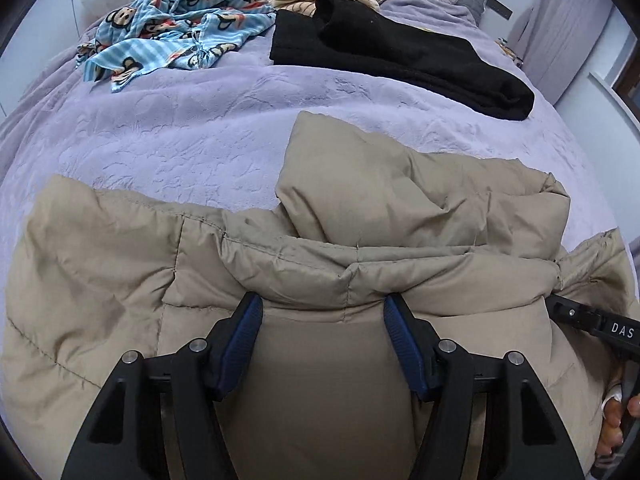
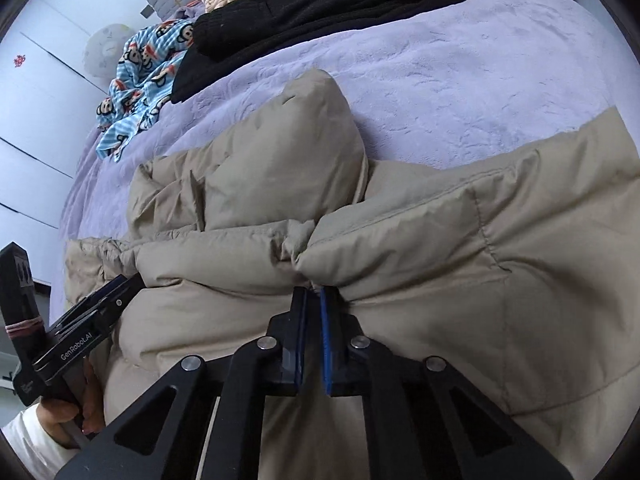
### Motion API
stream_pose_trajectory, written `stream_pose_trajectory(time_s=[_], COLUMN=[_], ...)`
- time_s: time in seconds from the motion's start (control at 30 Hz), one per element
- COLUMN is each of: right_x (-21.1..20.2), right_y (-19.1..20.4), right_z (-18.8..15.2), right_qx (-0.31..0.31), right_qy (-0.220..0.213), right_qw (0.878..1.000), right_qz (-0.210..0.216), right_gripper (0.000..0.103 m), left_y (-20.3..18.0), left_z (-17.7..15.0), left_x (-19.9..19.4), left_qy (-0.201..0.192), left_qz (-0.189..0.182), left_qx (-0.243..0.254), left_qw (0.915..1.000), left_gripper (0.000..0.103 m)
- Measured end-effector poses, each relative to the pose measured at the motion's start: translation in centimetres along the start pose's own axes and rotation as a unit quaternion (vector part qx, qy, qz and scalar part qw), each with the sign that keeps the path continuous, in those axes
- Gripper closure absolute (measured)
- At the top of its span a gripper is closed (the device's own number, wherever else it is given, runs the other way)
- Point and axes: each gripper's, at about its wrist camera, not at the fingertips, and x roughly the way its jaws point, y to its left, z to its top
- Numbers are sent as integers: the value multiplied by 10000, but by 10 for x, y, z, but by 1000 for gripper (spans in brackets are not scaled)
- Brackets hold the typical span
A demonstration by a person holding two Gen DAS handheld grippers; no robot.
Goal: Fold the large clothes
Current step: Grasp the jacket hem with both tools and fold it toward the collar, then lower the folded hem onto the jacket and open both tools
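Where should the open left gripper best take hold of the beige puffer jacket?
Probably the raised quilted fold just ahead of the left gripper, approached from above: the beige puffer jacket lies flat, and only this ridge gives the jaws something to pinch.

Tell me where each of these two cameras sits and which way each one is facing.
Left wrist: on the left gripper, angled down over the beige puffer jacket on the purple bedspread; jaws open, straddling a fold; the right gripper and fingers show at the right edge.
Right wrist: on the right gripper, same downward slant, jaws shut on a jacket fold; the left gripper and a white sleeve show at left.
Shared: jacket, bedspread, black garment, monkey-print cloth.
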Motion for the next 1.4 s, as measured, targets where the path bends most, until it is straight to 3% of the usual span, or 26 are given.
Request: stream_pose_trajectory(time_s=[0.1, 0.17, 0.23, 0.37, 0.47, 0.53, 0.73, 0.93, 1.1, 1.2, 1.33, 1.4], right_x=[6, -4, -24, -65, -70, -60, -31, -58, -96, -110, -121, -128], right_y=[-8, -9, -14, -60, -103, -121, -122, -106, -83, -70, -52, -45], right_z=[7, 9, 10, 13, 12, 13, 27, 33, 6, -20, -54, -72], right_qx=[205, 171, 2, 149, 769, 1107, 1132, 1050, 1076, 1107, 1256, 1331], right_qy=[92, 113, -41, -459, -522, -494, -331, -229, -363, -314, -228, -203], right_qw=[9997, 9997, 9998, 9943, 9909, 9892, 9864, 9868, 9902, 9913, 9906, 9901], right_qz=[96, 92, -173, -951, -971, -820, -1145, -1215, -816, -640, -490, -399], right_gripper=[103, 103, 103, 103, 103, 103, 103, 99, 98, 88, 51, 51], left_y=[8, 23, 50, 115, 143, 145, 149, 145, 133, 120, 104, 94], left_z=[7, 10, 13, 15, 12, 11, 12, 7, -13, -26, -51, -62], left_x=[-6, -20, -31, -34, -15, -2, 11, -37, -78, -89, -105, -113], left_qy=[80, -67, -196, -168, -28, 19, 232, 204, 201, 339, 480, 508], left_qz=[-78, 147, 434, 909, 783, 884, 867, 1166, 1188, 1169, 1051, 1008], left_qx=[95, 200, 120, -532, -1075, -1193, -1384, -1013, -784, -728, -653, -588], left_qw=[9999, 9997, 9988, 9943, 9911, 9889, 9863, 9878, 9896, 9899, 9912, 9919], left_gripper=[37, 37, 37, 37, 35, 27, 25, 25, 25, 25, 25, 20])
